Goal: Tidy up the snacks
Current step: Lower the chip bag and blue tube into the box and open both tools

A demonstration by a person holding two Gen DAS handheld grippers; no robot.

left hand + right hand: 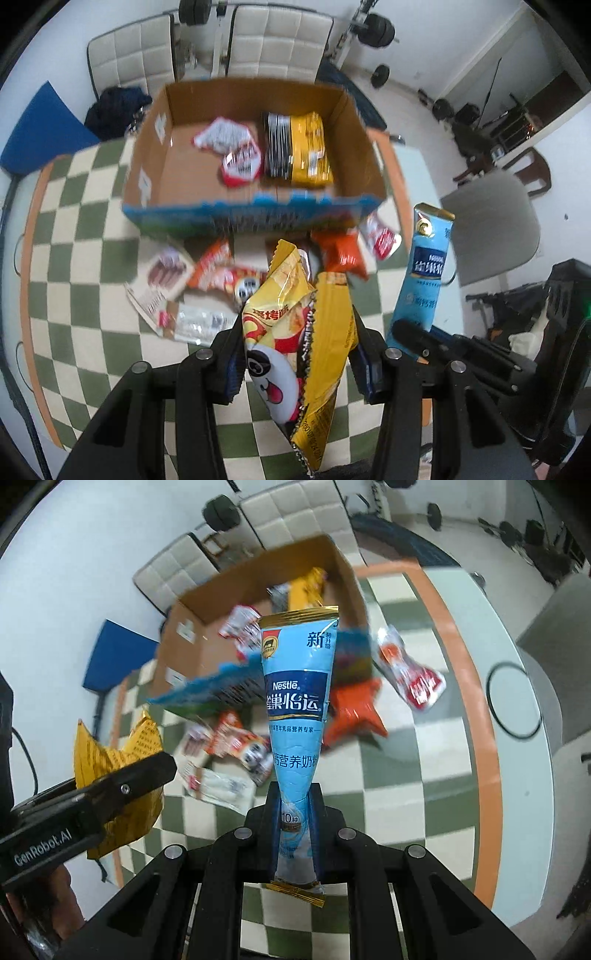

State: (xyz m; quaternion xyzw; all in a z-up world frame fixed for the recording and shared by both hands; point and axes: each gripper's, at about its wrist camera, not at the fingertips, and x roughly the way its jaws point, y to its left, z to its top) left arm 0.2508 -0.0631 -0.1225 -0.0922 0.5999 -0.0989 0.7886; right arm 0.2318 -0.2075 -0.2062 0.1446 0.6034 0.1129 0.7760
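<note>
The left gripper [297,354] is clamped on a yellow snack bag [295,332], its jaws pinching the bag at mid-height so that the crimped ends stick out above and below; the right gripper [295,812] is closed tight on a blue Nestle milk powder stick [295,701], gripping it near the lower end, with the long pouch rising upright beyond the fingers; both packets are held up off the counter [74,258], which wears a green and cream checked cloth; in the left wrist view the blue stick shows just to the right of the yellow bag, the two apart; ahead stands an open cardboard box [255,99] with a blue printed front wall; inside it lie a yellow and black packet [299,149] and red and white packets [232,147], side by side on the bottom; on the cloth in front of the box lies a loose heap of snacks, among them an orange packet [341,253], a red and white packet [380,236] near the box's right corner, and a clear wrapper [199,321]; padded white chairs [273,40] stand behind the box.
</note>
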